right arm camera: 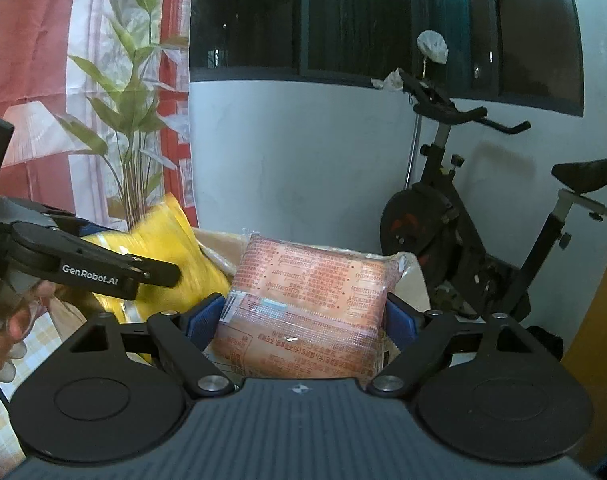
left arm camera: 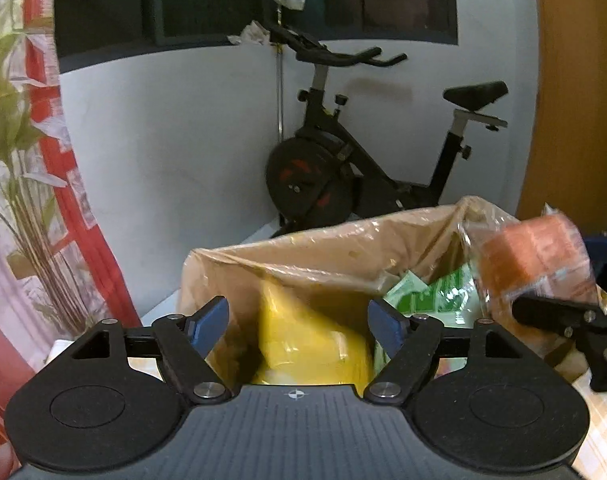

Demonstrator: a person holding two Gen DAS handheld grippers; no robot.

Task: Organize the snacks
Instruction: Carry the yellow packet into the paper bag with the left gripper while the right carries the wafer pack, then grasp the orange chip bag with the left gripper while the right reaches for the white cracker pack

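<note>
A cardboard box [left arm camera: 303, 248] lined with clear plastic stands open in front of me, with green packets [left arm camera: 431, 292] inside. My left gripper [left arm camera: 298, 324] hangs over it, open. A blurred yellow packet [left arm camera: 311, 340] lies between its blue pads, and a gap shows at the left pad. My right gripper [right arm camera: 301, 320] is shut on an orange printed packet [right arm camera: 307, 300], held above the box's right side. From the left wrist the orange packet [left arm camera: 535, 256] shows at the right. From the right wrist the yellow packet [right arm camera: 163, 248] shows beside one of the left gripper's fingers [right arm camera: 115, 268].
An exercise bike [left arm camera: 343, 168] stands behind the box against the white wall. A red and white curtain [left arm camera: 43, 160] and a leafy plant [right arm camera: 131, 112] are at the left. A wooden panel [left arm camera: 575, 100] is at the right. A hand [right arm camera: 7, 328] holds the left gripper over a checked tablecloth [right arm camera: 43, 332].
</note>
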